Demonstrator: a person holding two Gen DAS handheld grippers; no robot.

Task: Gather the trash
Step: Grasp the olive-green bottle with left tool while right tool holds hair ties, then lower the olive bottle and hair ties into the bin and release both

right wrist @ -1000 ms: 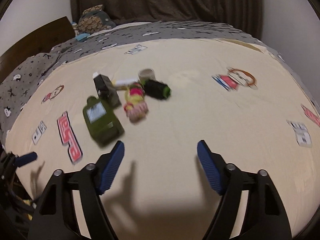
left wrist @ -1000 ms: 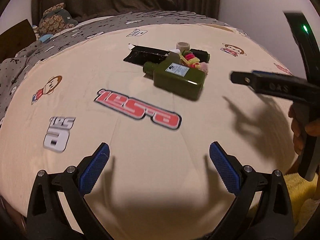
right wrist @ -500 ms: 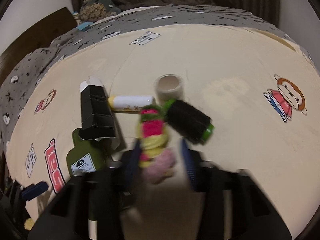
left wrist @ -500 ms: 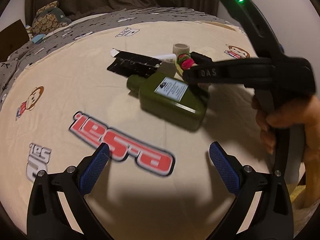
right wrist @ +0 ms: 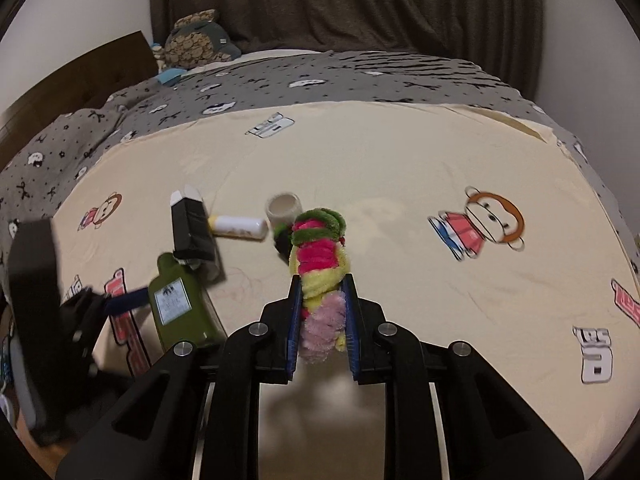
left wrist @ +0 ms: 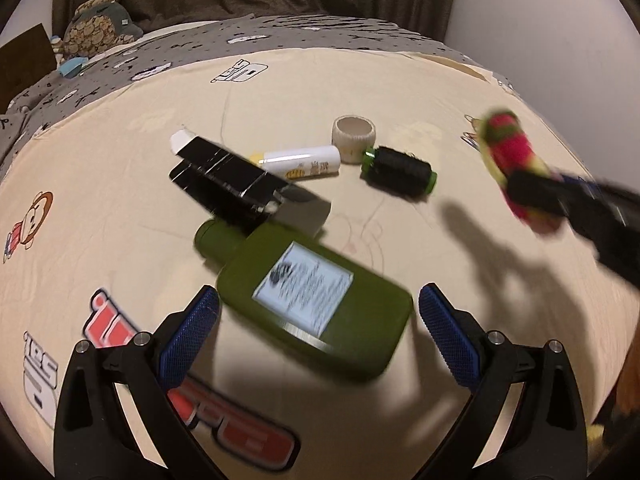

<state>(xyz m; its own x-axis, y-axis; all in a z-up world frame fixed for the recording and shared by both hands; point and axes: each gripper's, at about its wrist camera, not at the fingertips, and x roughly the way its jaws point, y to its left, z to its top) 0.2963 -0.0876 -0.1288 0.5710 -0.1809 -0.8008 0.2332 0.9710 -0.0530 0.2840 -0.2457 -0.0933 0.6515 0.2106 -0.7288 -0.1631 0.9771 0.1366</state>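
My right gripper (right wrist: 322, 322) is shut on a fuzzy bundle of green, pink and yellow pipe cleaners (right wrist: 319, 264) and holds it above the bed; it also shows at the right of the left wrist view (left wrist: 516, 164). My left gripper (left wrist: 316, 326) is open, its jaws either side of a flat green bottle (left wrist: 308, 284) lying on the sheet, also in the right wrist view (right wrist: 178, 304). Behind it lie a black box (left wrist: 228, 178), a white tube (left wrist: 300, 160), a beige tape roll (left wrist: 354, 138) and a black roller with green ends (left wrist: 400, 168).
The items lie on a cream bed sheet (right wrist: 400, 168) printed with monkeys and logos. A grey patterned blanket (right wrist: 280, 80) and a plush toy (right wrist: 196, 42) lie at the far end, before a dark curtain. A wooden headboard (right wrist: 72, 76) stands at left.
My right gripper has closed on the pipe-cleaner bundle and lifted it away to the right. My left gripper has moved forward until the green bottle sits between its open jaws.
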